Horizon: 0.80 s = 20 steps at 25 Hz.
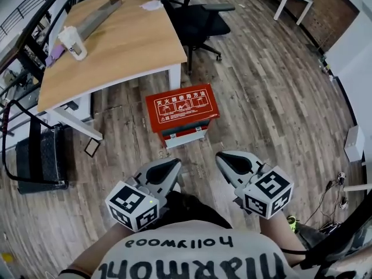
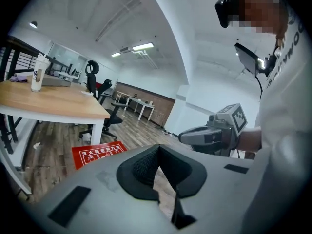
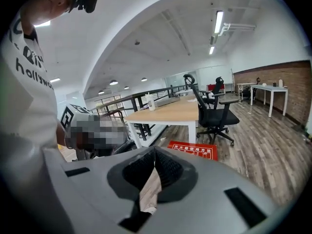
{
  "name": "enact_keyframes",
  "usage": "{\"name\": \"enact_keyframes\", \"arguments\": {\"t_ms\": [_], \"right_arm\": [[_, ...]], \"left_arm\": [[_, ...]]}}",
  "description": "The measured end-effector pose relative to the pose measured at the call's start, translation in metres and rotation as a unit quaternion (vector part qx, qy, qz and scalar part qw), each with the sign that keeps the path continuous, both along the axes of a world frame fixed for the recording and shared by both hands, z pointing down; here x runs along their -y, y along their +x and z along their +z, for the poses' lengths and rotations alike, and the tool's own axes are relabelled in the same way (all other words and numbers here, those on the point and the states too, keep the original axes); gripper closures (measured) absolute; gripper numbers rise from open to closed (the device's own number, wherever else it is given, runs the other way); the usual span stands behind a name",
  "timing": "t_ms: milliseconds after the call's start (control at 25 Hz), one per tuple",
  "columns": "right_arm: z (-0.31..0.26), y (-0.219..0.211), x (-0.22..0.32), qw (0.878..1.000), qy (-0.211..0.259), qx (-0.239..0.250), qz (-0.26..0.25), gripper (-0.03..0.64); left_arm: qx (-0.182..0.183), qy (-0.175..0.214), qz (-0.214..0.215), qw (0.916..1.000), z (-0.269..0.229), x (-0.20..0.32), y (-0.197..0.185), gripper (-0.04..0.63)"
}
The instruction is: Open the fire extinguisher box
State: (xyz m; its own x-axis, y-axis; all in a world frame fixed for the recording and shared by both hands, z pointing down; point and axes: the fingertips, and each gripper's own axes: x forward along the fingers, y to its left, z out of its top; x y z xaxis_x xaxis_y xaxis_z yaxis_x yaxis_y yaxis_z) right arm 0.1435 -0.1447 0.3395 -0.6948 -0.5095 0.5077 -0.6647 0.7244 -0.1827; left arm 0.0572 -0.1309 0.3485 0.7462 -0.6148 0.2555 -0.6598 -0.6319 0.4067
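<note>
The red fire extinguisher box [image 1: 182,110] lies flat on the wooden floor beside the table leg, its lid with white print facing up and two metal latches on the near side. It also shows far off as a red box [image 2: 98,153] in the left gripper view and a red box [image 3: 193,149] in the right gripper view. Both grippers hang close to the person's body, well short of the box. The left gripper [image 1: 172,166] is shut and holds nothing. The right gripper [image 1: 223,157] is shut and empty too.
A wooden table [image 1: 110,39] stands behind the box with a white cup [image 1: 72,42] and a grey bar on it. A black office chair [image 1: 197,22] stands to its right. A black bag [image 1: 40,158] sits on the floor at left.
</note>
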Motion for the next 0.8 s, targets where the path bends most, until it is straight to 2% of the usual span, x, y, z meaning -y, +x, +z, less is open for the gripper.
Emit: {"name": "enact_keyframes", "arguments": {"t_ms": [240, 480, 680, 800], "right_arm": [[0.012, -0.023, 0.038, 1.000, -0.010, -0.009, 0.003, 0.607], [0.013, -0.043, 0.070, 0.999, -0.030, 0.028, 0.023, 0.607], [0.023, -0.052, 0.084, 1.000, -0.024, -0.011, 0.005, 0.607], [0.029, -0.057, 0.085, 0.999, -0.038, -0.002, 0.001, 0.607]], "left_arm": [[0.007, -0.016, 0.017, 0.9997, 0.015, 0.034, -0.023, 0.591], [0.006, -0.025, 0.032, 0.9992, 0.024, 0.061, -0.038, 0.591], [0.011, -0.037, 0.033, 0.9987, 0.035, 0.080, -0.048, 0.591], [0.013, -0.047, 0.024, 0.9985, 0.043, 0.085, -0.054, 0.591]]}}
